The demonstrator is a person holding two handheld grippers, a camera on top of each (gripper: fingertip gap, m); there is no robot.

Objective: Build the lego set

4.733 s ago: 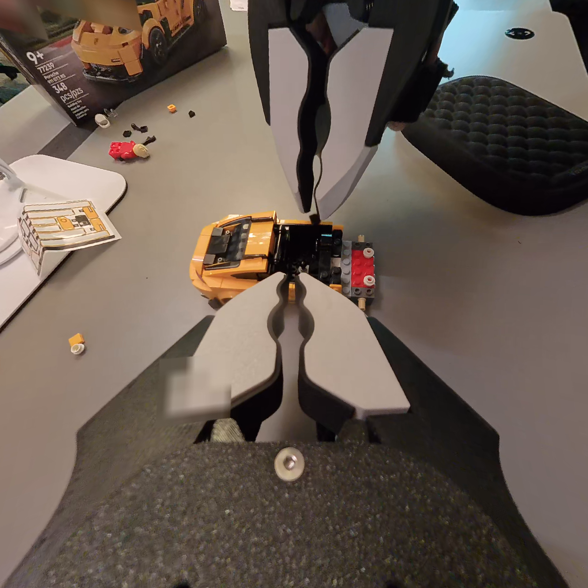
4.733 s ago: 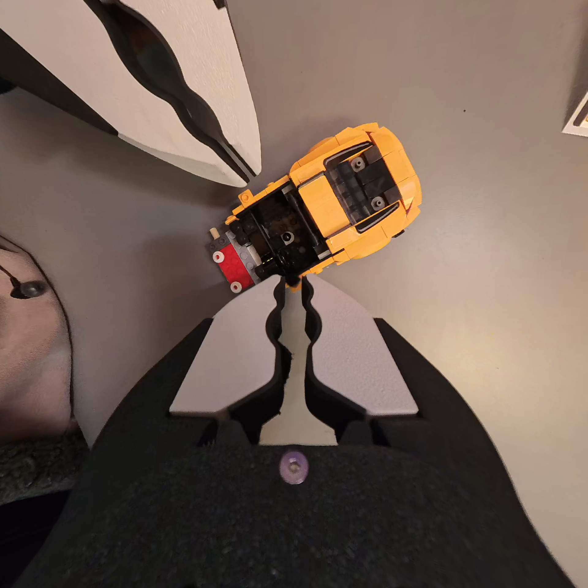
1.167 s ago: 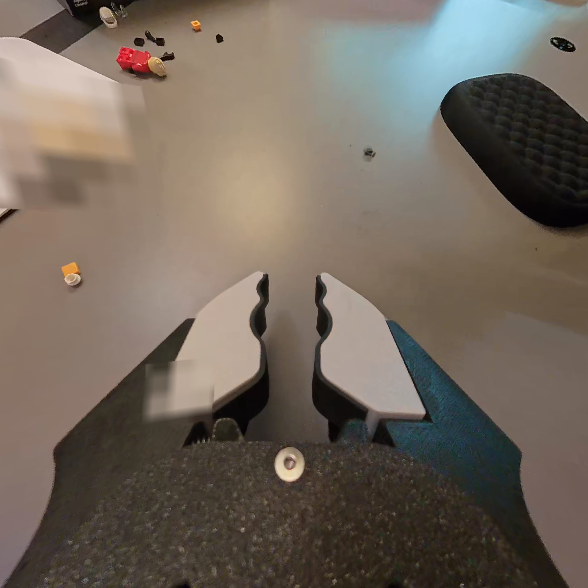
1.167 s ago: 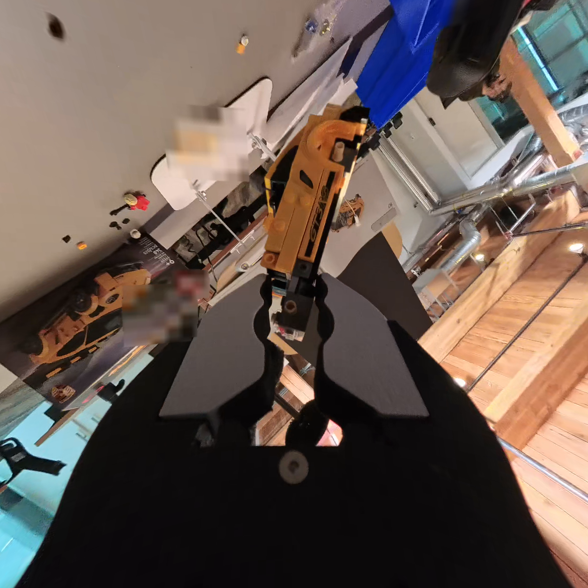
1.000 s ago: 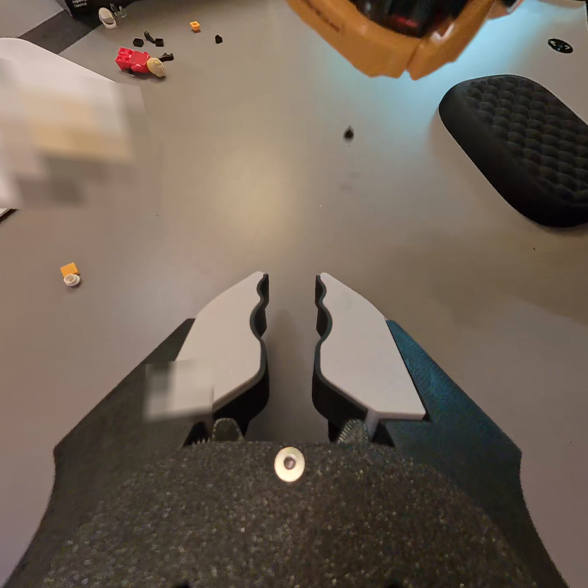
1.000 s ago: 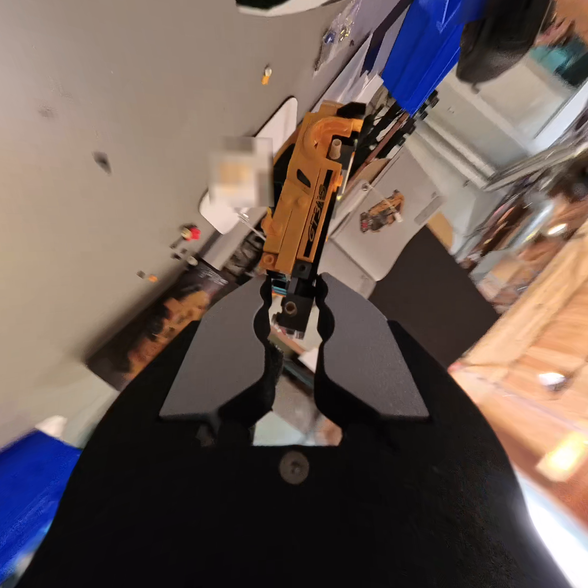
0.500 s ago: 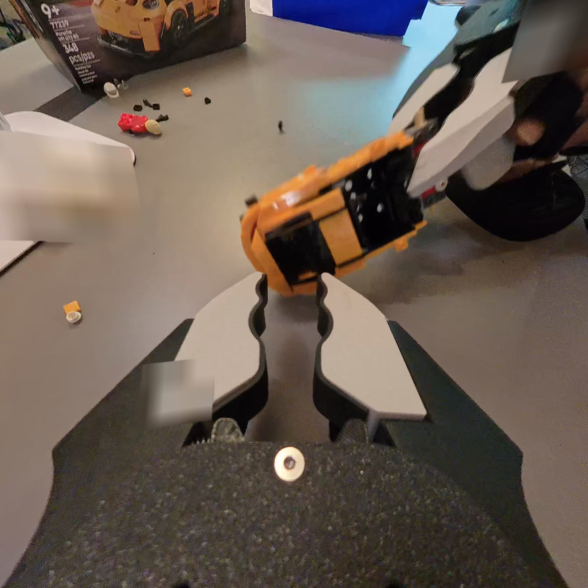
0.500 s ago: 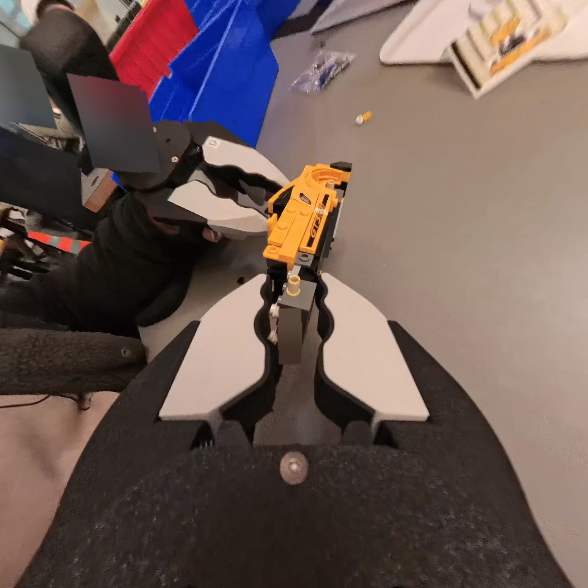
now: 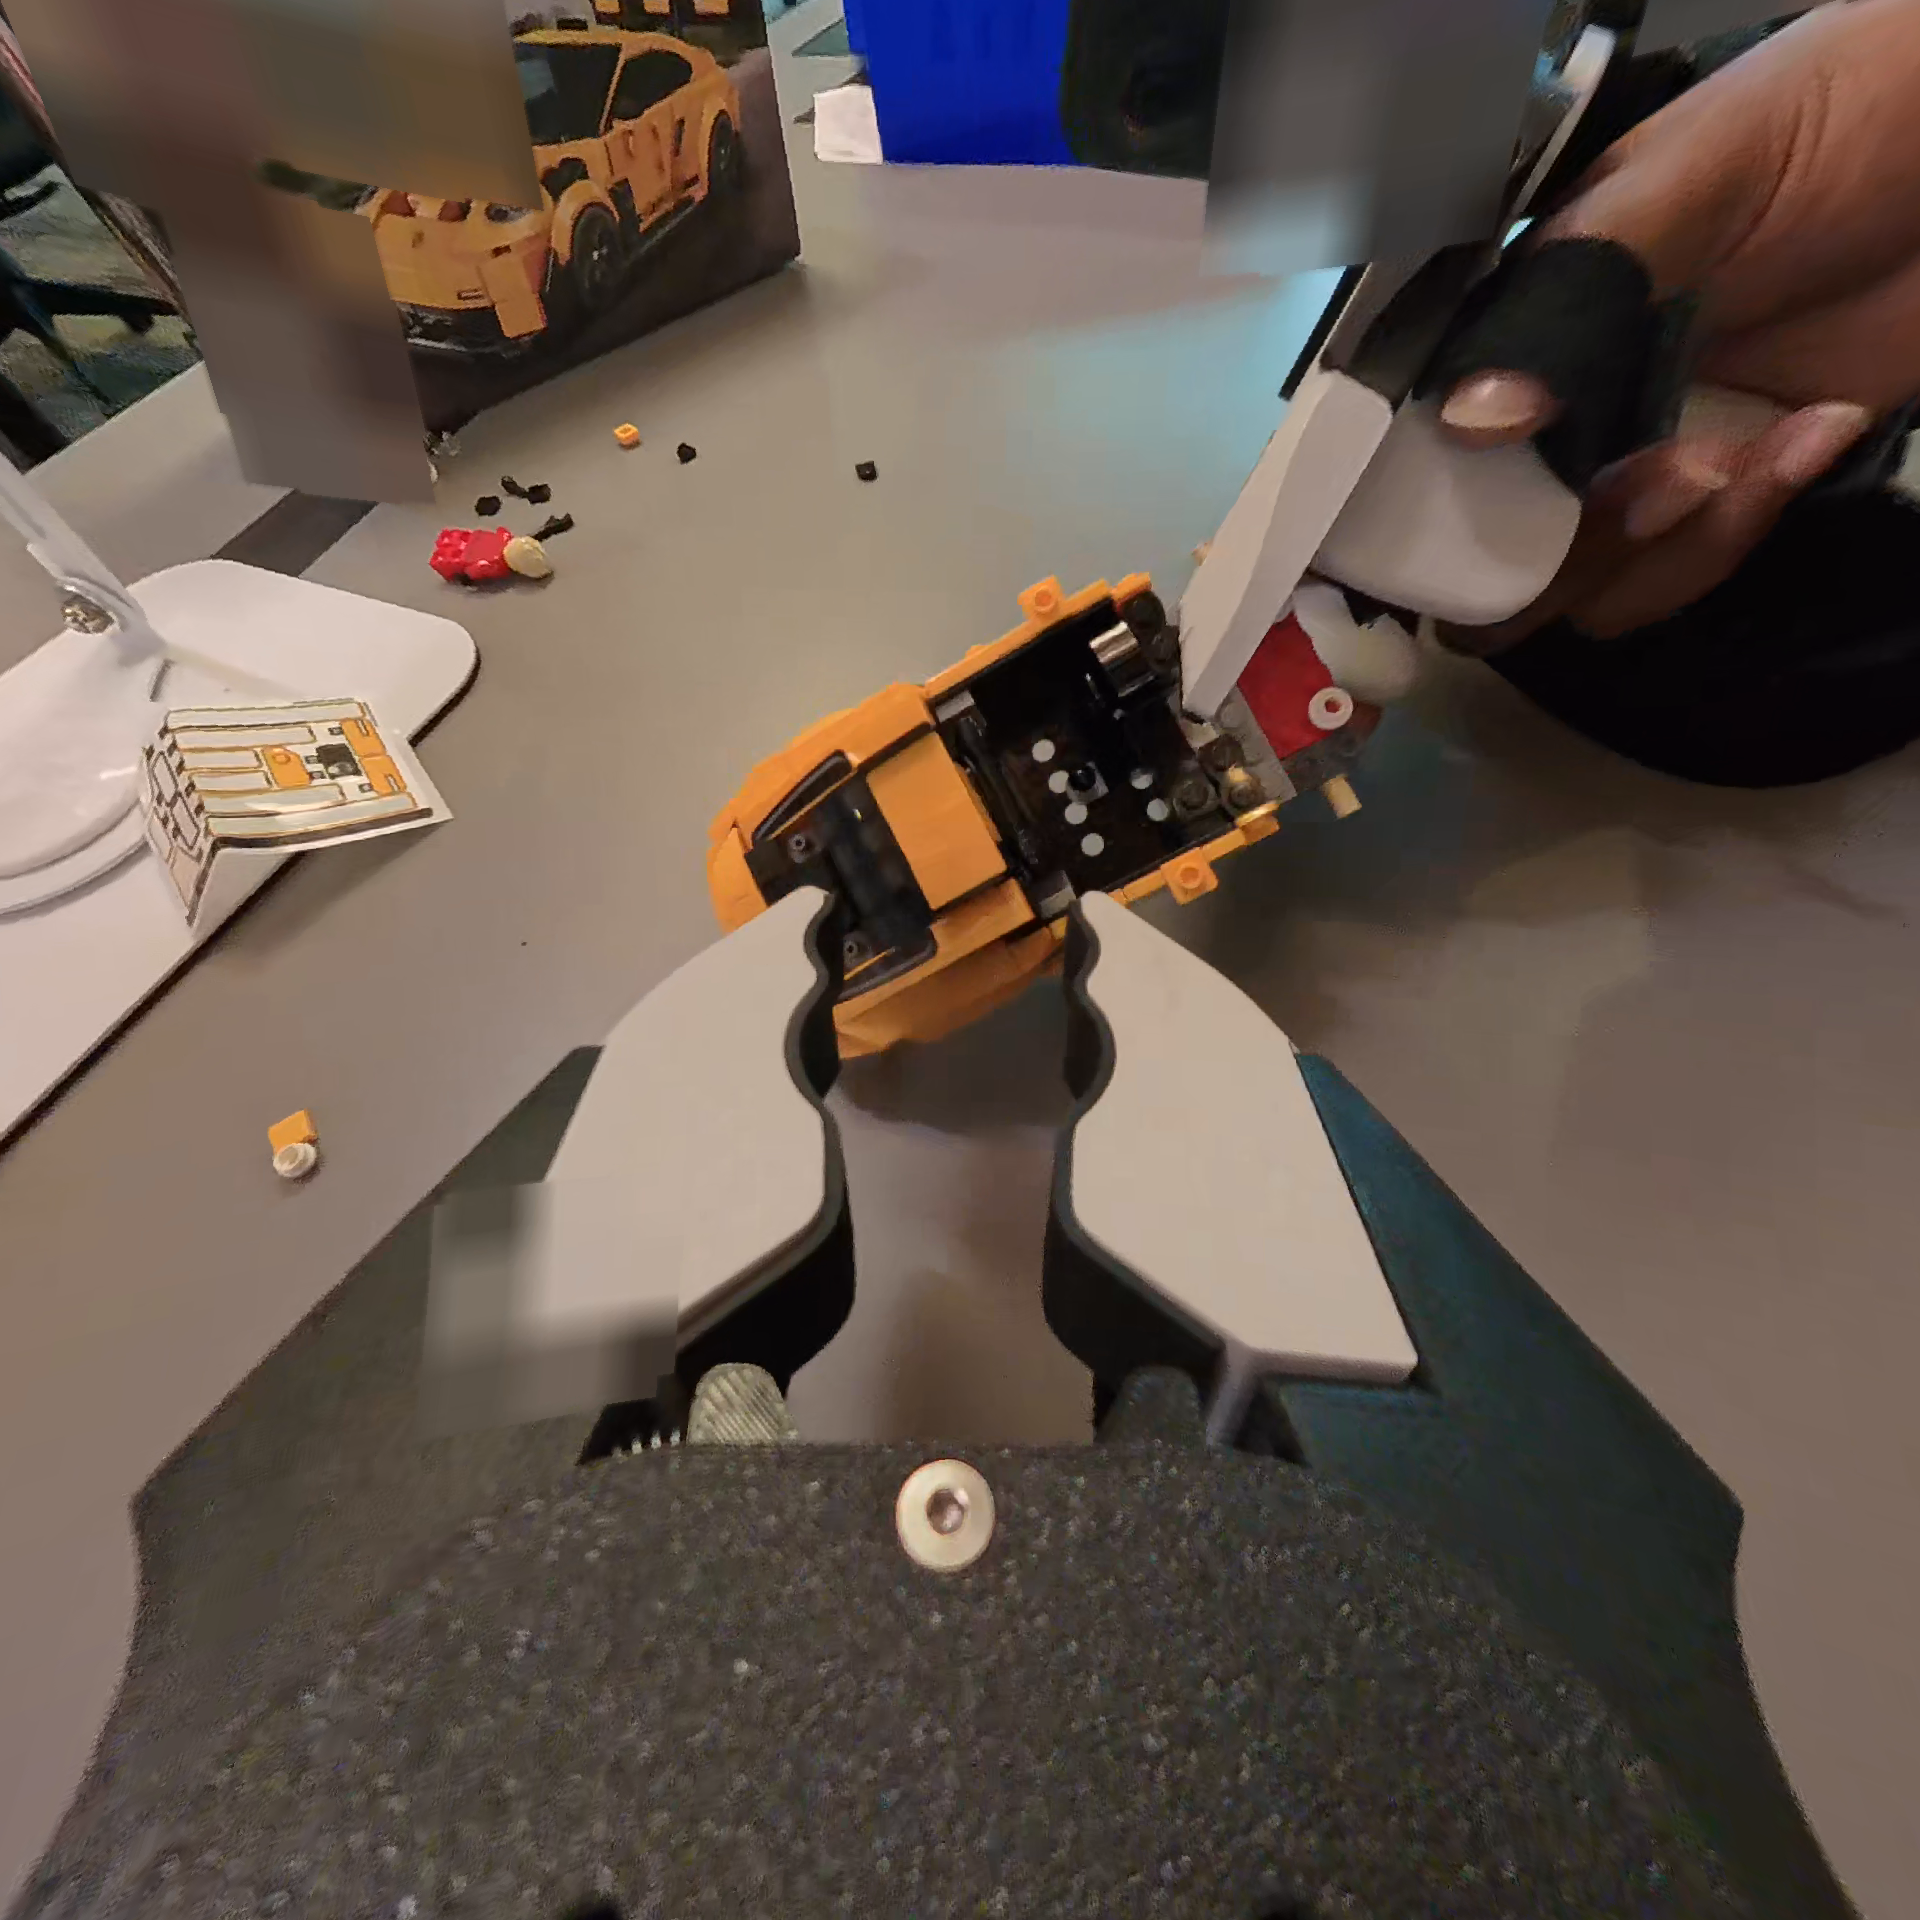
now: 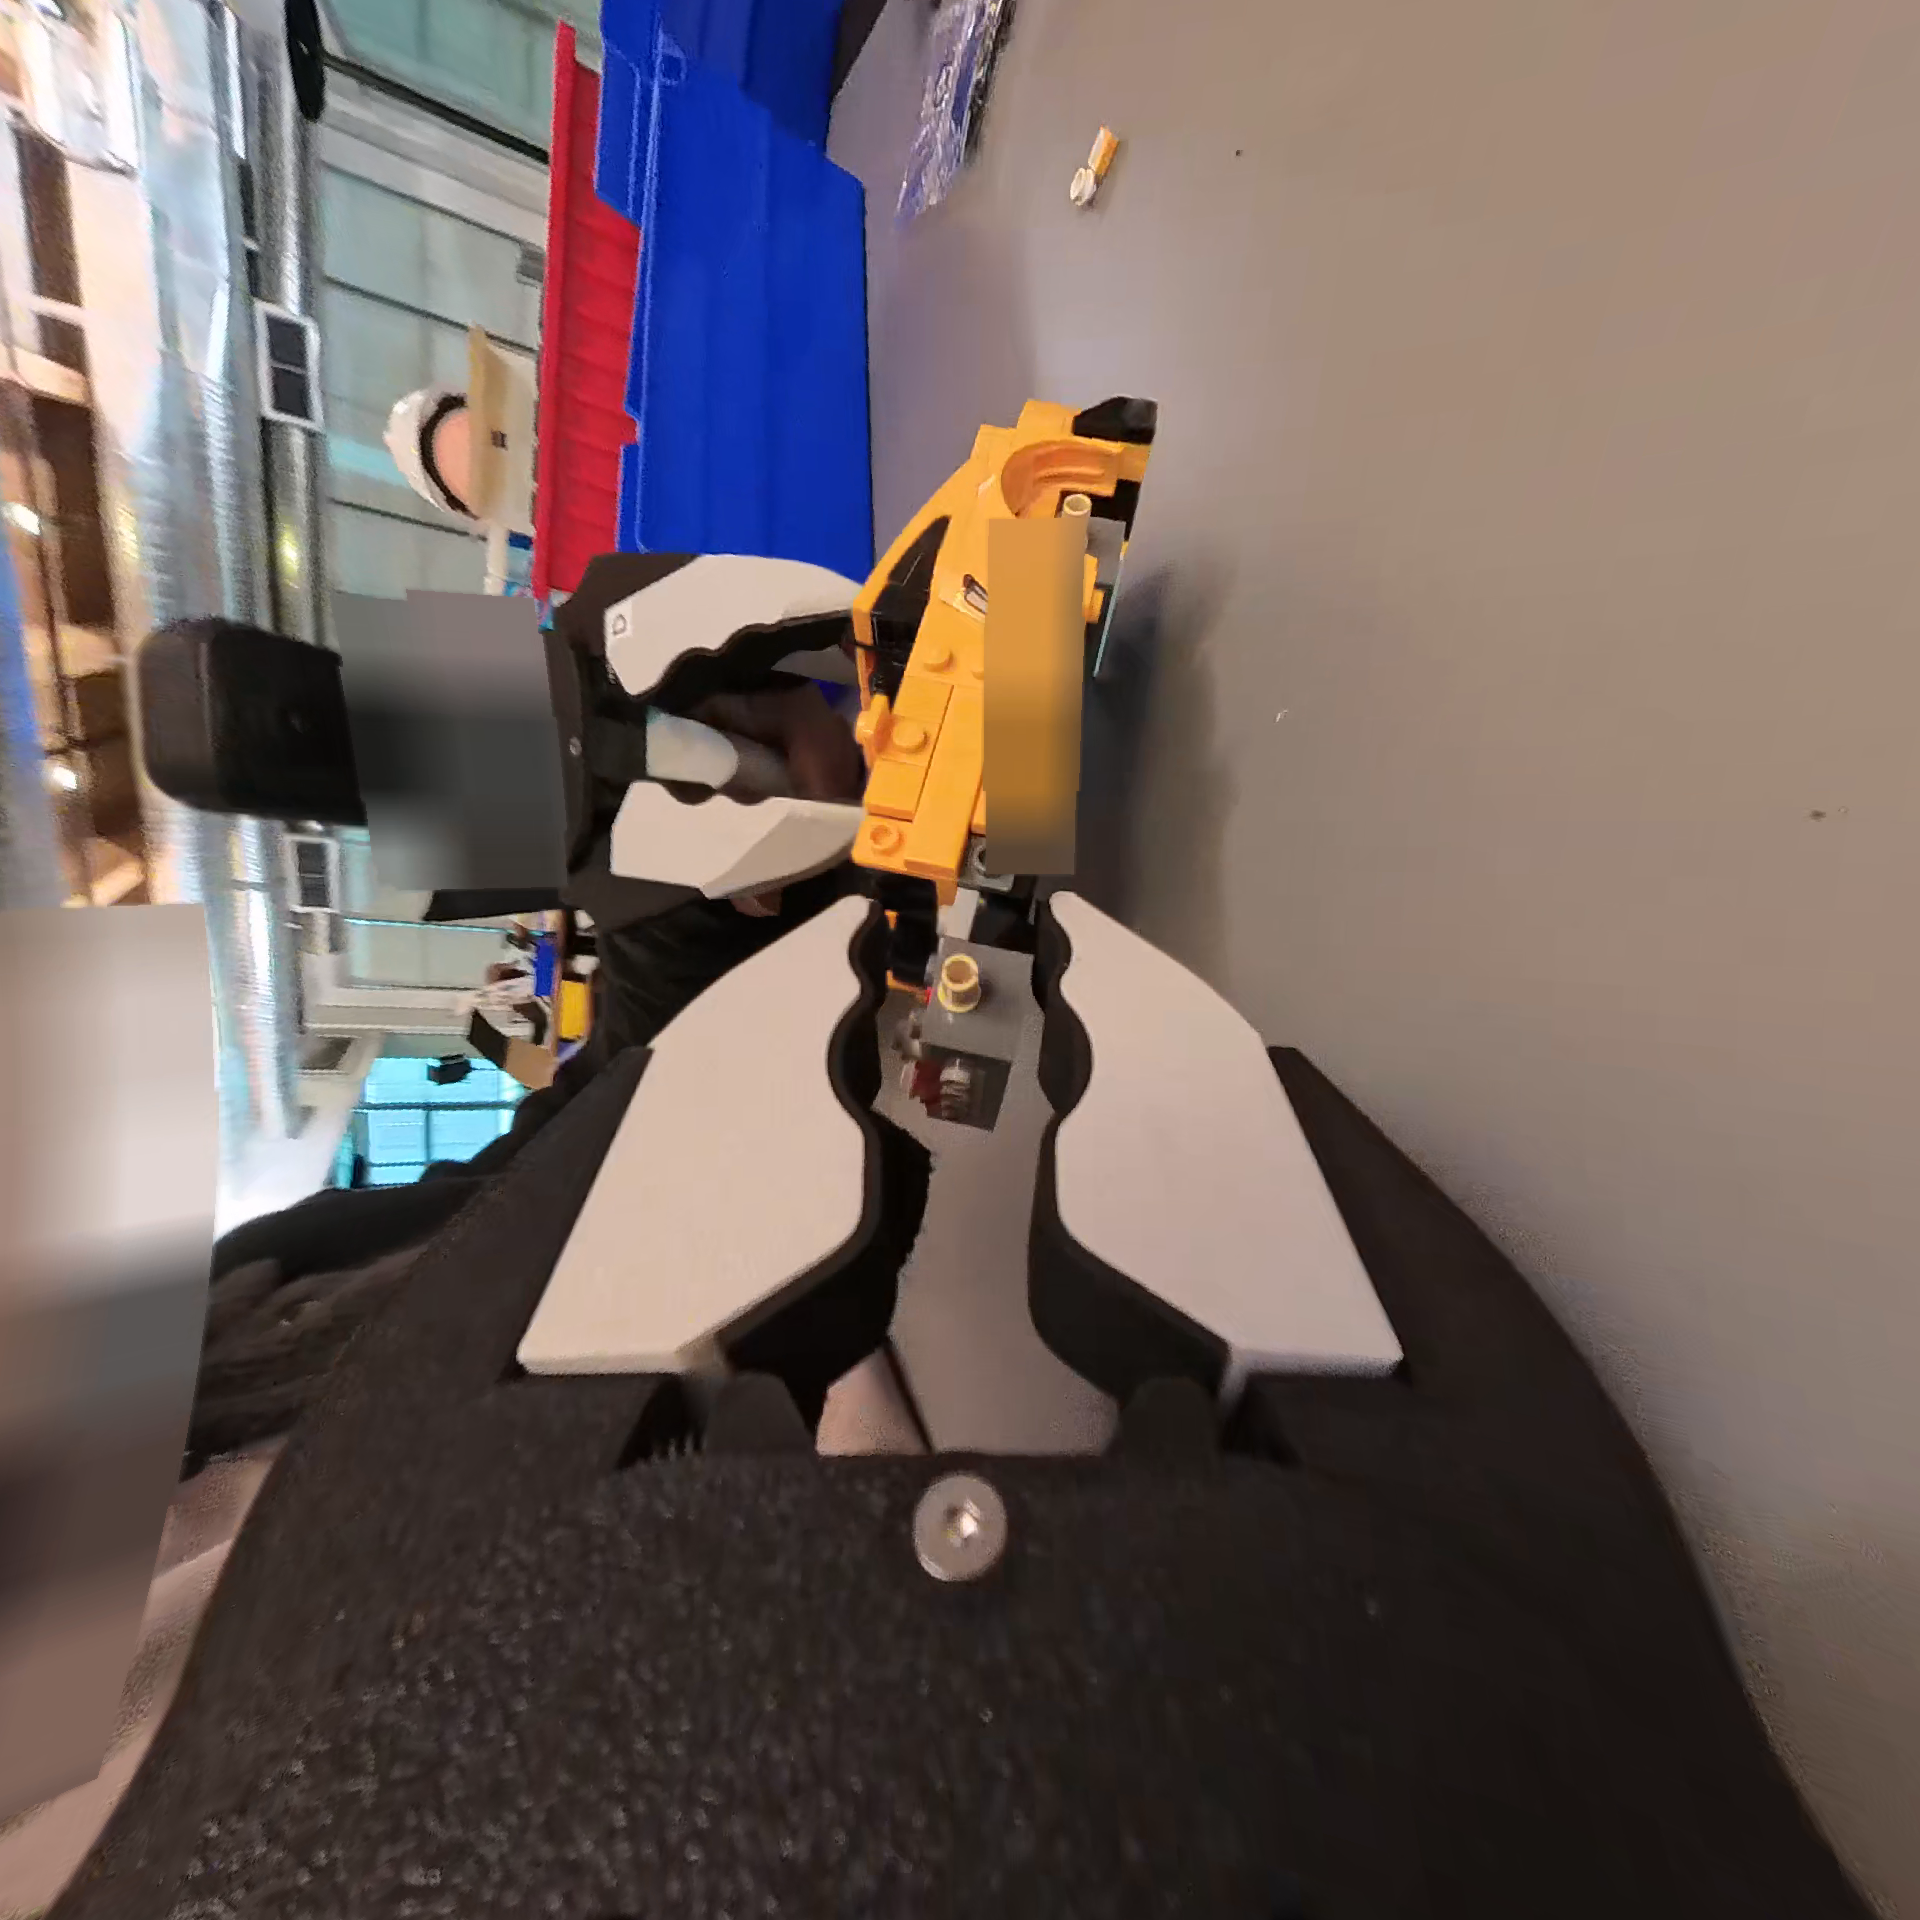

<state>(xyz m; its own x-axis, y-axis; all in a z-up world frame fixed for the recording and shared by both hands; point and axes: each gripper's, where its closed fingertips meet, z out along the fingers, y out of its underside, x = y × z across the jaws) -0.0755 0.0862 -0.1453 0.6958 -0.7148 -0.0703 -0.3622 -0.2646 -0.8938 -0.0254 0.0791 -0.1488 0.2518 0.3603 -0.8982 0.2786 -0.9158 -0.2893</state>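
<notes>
So far we see the orange brick car (image 9: 935, 821) only partly built: its cabin lies open, no wheels show, and bare axle pins stick out. The right gripper (image 10: 956, 914) is clamped on the car's grey-and-red rear end and holds it tilted close over the table (image 9: 1558, 1039). The left gripper (image 9: 945, 914) is spread around the car's nose, and we cannot tell if its pads press. Loose pieces (image 9: 473, 551) lie beyond the car, with a sticker sheet (image 9: 281, 790) to its left. The kit box (image 9: 644, 208) stands farther behind. Blue bins (image 10: 748, 312) stand past the car too, and we cannot see what they hold.
</notes>
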